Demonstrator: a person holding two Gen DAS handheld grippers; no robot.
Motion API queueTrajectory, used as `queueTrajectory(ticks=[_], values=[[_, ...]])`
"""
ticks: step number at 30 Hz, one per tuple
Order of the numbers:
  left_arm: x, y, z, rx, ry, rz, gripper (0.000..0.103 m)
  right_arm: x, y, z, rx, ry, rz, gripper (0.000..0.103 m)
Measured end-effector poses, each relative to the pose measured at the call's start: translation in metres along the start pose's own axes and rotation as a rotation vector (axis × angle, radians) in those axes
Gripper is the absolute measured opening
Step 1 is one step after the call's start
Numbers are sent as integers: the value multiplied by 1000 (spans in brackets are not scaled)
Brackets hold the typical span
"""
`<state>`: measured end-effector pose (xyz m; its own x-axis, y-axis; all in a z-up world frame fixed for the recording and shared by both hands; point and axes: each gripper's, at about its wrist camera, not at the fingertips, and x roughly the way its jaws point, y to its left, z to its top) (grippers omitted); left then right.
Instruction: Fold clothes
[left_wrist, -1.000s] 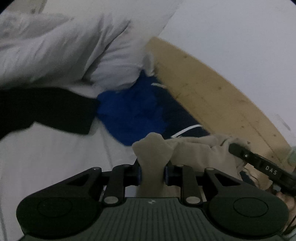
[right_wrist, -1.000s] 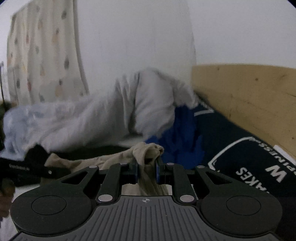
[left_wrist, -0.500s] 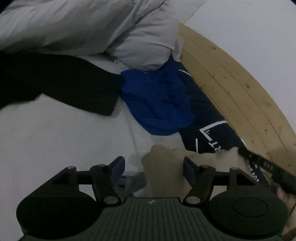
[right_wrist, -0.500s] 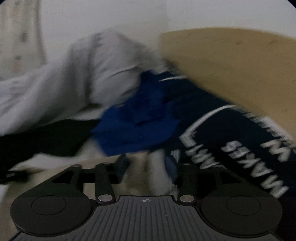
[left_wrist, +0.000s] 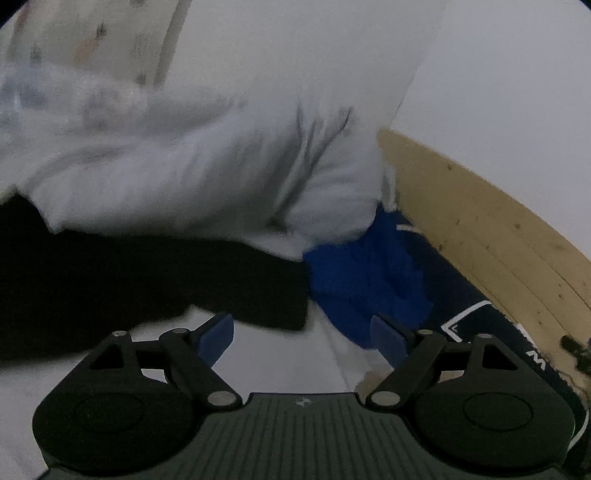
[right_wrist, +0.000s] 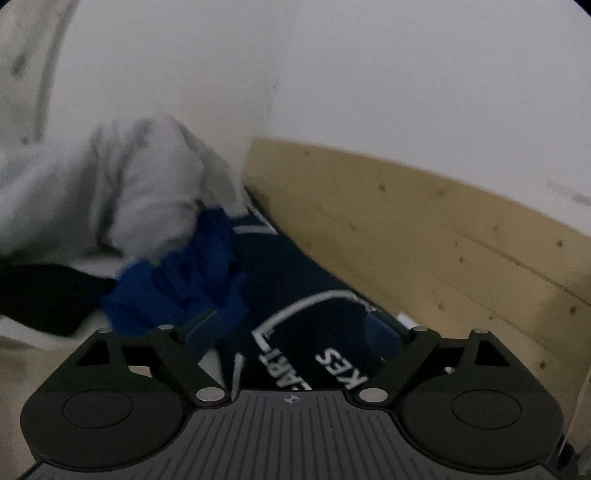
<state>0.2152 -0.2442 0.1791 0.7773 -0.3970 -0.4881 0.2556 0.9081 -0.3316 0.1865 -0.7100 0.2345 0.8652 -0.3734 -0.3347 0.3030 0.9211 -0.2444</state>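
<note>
My left gripper (left_wrist: 303, 336) is open with nothing between its blue pads, hovering over the white bed sheet (left_wrist: 280, 362). Only a sliver of the beige garment (left_wrist: 364, 382) shows under its right finger. My right gripper (right_wrist: 291, 332) is open too, above a navy garment (right_wrist: 306, 295) with white lettering; beige cloth (right_wrist: 22, 365) lies at the lower left of that view. A crumpled bright blue garment (left_wrist: 365, 284) (right_wrist: 177, 291) lies ahead of both grippers. A black garment (left_wrist: 140, 280) (right_wrist: 44, 295) lies spread out to the left.
A bunched white duvet (left_wrist: 207, 166) (right_wrist: 118, 195) is piled behind the clothes. A wooden bed frame board (left_wrist: 487, 236) (right_wrist: 424, 229) runs along the right against a white wall (right_wrist: 369, 74). A patterned curtain (left_wrist: 110, 33) hangs at the far left.
Both grippers were shut on the beige garment a second ago; they opened, let it drop onto the bed and lifted away, so it has nearly left both views.
</note>
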Motion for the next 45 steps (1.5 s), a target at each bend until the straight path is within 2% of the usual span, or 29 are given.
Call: queueTrajectory(ticks=[1, 3, 6, 9, 14, 21, 24, 29, 32, 35, 38, 45], values=[[-16, -1, 4, 13, -18, 5, 86, -18, -4, 5, 10, -20, 22, 93], [-54, -2, 8, 27, -53, 3, 87, -55, -10, 16, 45, -54, 81, 103], [-116, -2, 12, 37, -107, -9, 94, -113, -10, 35, 104, -91, 208, 103], [-178, -1, 16, 47, -161, -22, 99, -170, -5, 52, 139, -137, 291, 103], [-275, 3, 6, 81, -237, -62, 103, -261, 19, 70, 116, -215, 405, 103], [-361, 11, -19, 111, -270, -42, 103, -360, 50, 86, 127, -280, 547, 103], [-390, 22, -30, 97, -275, -17, 103, -390, 62, 85, 128, -271, 593, 103], [-424, 44, -49, 73, -297, 39, 103, -429, 80, 78, 92, -252, 654, 103], [-434, 62, -66, 59, -303, 83, 103, -449, 93, 64, 71, -246, 658, 103], [-431, 80, -92, 34, -280, 141, 103, -457, 109, 41, 65, -230, 658, 103], [-425, 97, -124, 9, -248, 185, 103, -455, 128, 9, 88, -171, 671, 103], [-384, 120, -184, 80, -169, 279, 103, -448, 187, -73, 65, -37, 679, 103]])
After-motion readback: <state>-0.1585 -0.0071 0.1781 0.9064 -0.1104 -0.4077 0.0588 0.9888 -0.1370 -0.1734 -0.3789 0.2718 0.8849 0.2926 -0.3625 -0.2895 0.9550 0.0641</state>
